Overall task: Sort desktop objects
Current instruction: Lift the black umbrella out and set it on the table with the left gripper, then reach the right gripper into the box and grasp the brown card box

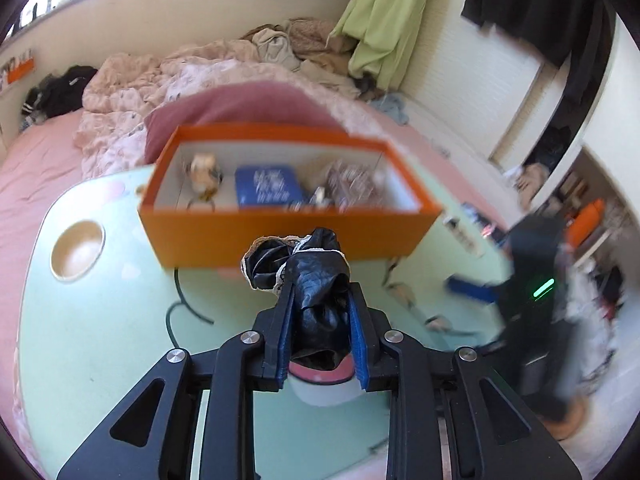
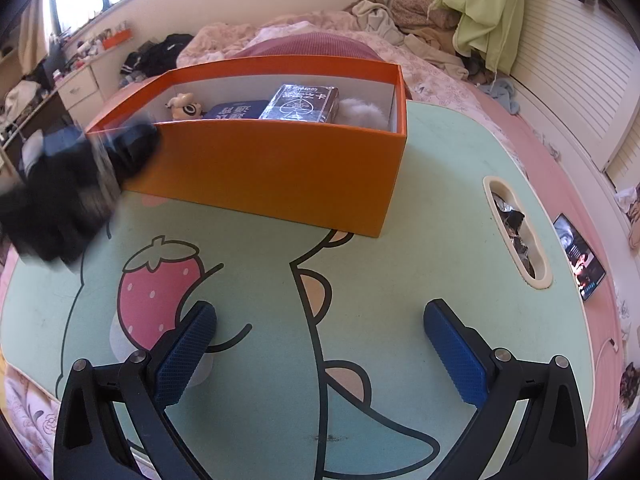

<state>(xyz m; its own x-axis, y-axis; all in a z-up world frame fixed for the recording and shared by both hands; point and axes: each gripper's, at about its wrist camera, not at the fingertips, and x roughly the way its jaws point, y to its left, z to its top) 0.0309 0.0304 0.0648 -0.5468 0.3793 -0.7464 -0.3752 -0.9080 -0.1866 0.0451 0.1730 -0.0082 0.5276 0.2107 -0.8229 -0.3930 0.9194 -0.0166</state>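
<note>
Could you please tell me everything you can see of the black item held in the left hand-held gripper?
The black crumpled item looks like shiny, wrinkled leather-like material with pale lace trim along its edge. It is bunched up and pinched between the blue pads of the left hand-held gripper, sticking out beyond the fingertips. It hangs above the green table, on the near side of the orange box.

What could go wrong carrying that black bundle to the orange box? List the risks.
1. The left tongs pinch only the lower part of the black bundle; its loose top could snag on the orange box wall.
2. The box already holds a blue book and other items, so the bundle may land on top.
</note>
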